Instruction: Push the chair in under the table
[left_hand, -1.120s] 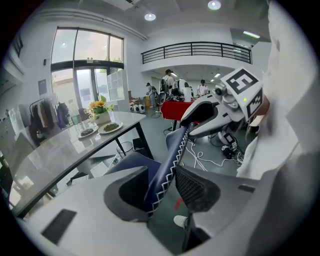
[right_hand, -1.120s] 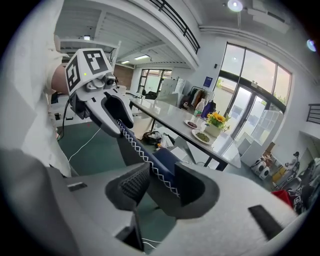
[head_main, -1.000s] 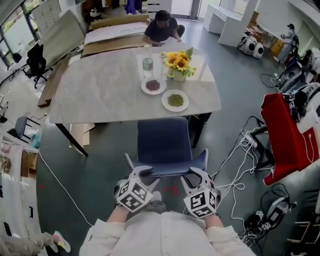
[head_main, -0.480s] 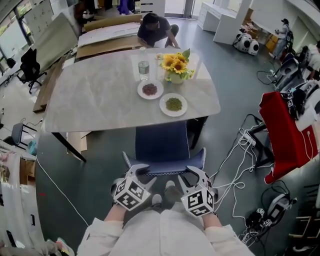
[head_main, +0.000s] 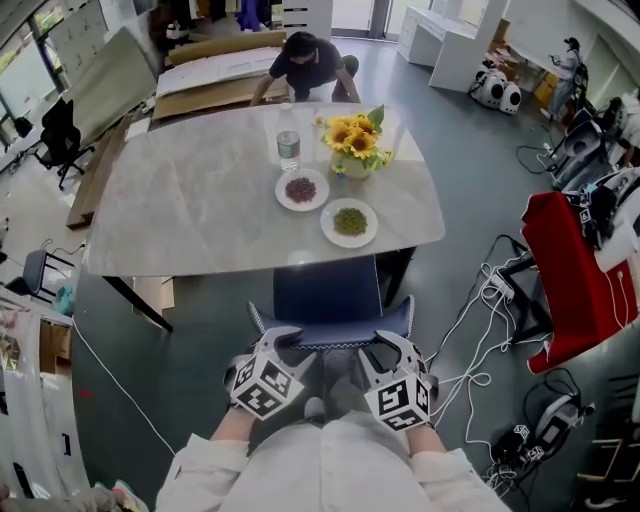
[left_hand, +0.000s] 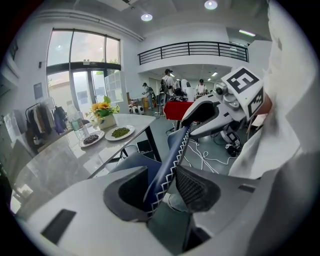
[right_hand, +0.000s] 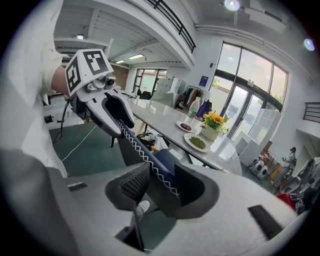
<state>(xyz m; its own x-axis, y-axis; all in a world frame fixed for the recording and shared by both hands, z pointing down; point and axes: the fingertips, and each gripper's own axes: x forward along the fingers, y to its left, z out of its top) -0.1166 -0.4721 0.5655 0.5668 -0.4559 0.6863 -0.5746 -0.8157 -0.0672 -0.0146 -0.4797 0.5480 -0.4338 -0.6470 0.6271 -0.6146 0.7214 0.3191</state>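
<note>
Chair (head_main: 328, 300) sat half under the table (head_main: 190, 200), gripped by its backrest

Gripper views showed left gripper (left_hand: 160, 192) and right gripper (right_hand: 157, 187) clamped on the zigzag-stitched top edge; head view barely did. Seat front was hidden under the tabletop. One plate (head_main: 350, 244) held green bits, the other plate (head_main: 301, 209) dark ones.

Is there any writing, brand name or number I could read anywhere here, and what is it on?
No words or numbers are readable.
Cubes on the left gripper and right gripper, both clamped on the chair: square black-and-white patterns, no letters.
Water bottle label: too small to read.
Blue wall sign: too blurred to read.
</note>
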